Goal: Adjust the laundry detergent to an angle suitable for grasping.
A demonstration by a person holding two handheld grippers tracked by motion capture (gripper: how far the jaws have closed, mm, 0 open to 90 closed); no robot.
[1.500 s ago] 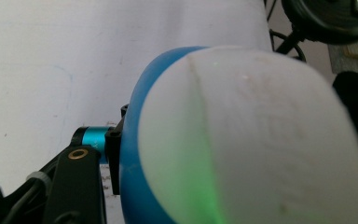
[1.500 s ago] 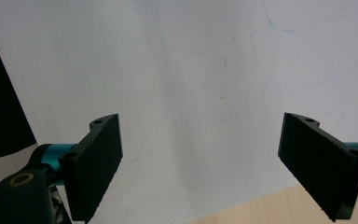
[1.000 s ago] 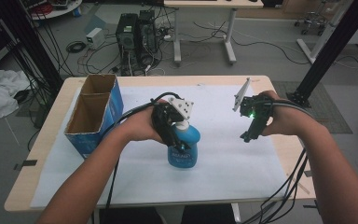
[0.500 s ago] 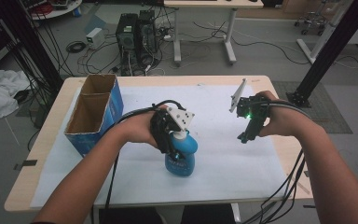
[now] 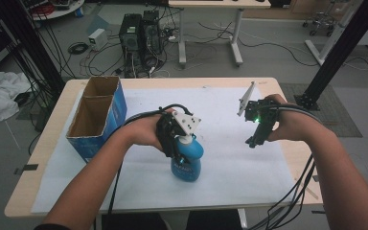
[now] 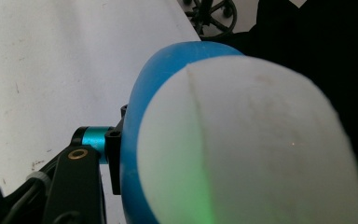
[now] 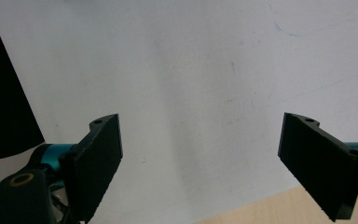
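A blue bottle (image 6: 140, 116) with a white label looms very close, blurred, clamped against the left gripper (image 6: 116, 158), whose black jaw shows at its left side. White paper (image 6: 51, 60) lies behind, dark floor beyond.

Blue bottle (image 5: 188, 160) with white label; black left gripper (image 5: 171, 139), grey plate. At 9 o'clock, blue box (image 5: 97, 120), brown inside. At 3 o'clock, black right gripper (image 5: 255, 139), green light. White sheet (image 5: 230, 163) on tan table (image 5: 52, 139).

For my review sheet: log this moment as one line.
left gripper: shut on blue spray bottle, upright on table | right gripper: open, nothing between jaws | cardboard box: table's left
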